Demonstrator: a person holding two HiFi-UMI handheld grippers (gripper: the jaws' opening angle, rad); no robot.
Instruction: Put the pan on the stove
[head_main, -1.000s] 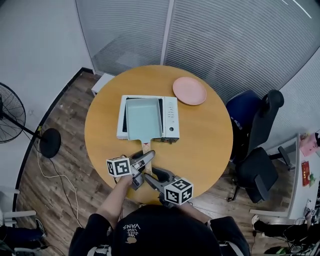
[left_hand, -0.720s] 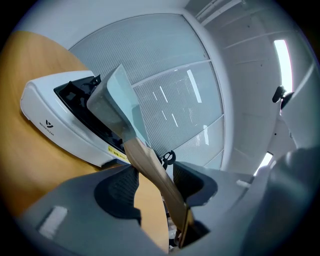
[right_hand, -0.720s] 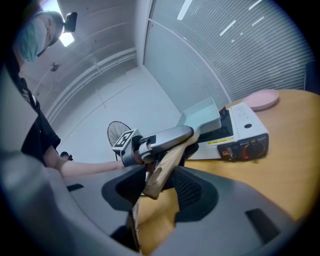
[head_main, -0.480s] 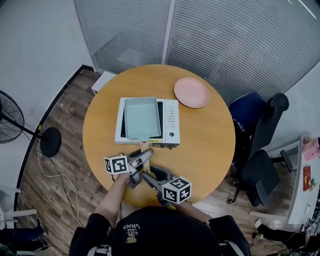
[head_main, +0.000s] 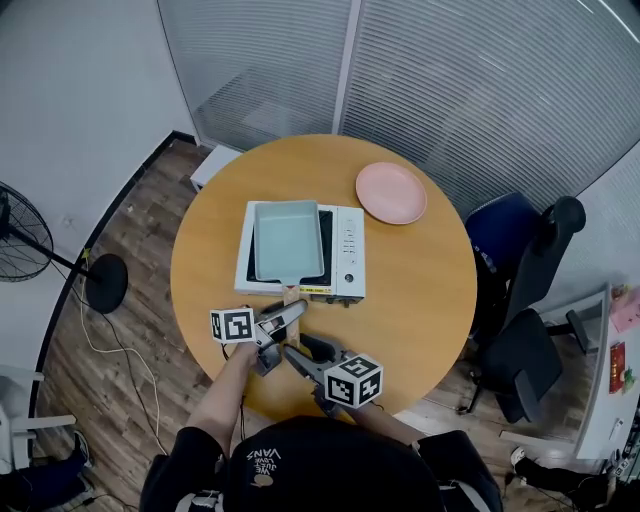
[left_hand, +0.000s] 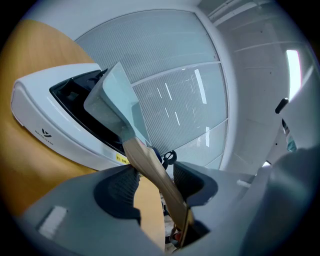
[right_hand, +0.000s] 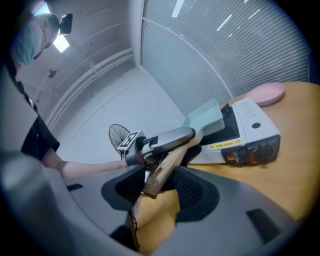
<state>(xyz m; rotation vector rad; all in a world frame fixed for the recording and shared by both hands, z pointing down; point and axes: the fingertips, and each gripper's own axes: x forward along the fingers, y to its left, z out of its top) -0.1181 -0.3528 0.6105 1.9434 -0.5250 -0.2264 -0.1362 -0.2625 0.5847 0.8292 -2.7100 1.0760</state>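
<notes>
A pale teal rectangular pan (head_main: 288, 240) sits on the white tabletop stove (head_main: 347, 250), and its wooden handle (head_main: 292, 293) sticks out toward me. In the head view, my left gripper (head_main: 284, 326) reaches in from the left and is shut on the handle. My right gripper (head_main: 295, 346) comes from the lower right and is shut on the handle's end. In the left gripper view the handle (left_hand: 142, 152) runs slantwise between the jaws up to the pan (left_hand: 117, 95). In the right gripper view the handle's end (right_hand: 165, 162) fills the gap between the pads.
A pink plate (head_main: 391, 193) lies on the round wooden table (head_main: 420, 300) to the right of and beyond the stove. Dark office chairs (head_main: 520, 290) stand to the right. A floor fan (head_main: 20, 235) stands at the left. A glass partition runs behind the table.
The pan has slid farther from me onto the stove, and both grippers followed it forward along the handle. The jaws look unchanged.
</notes>
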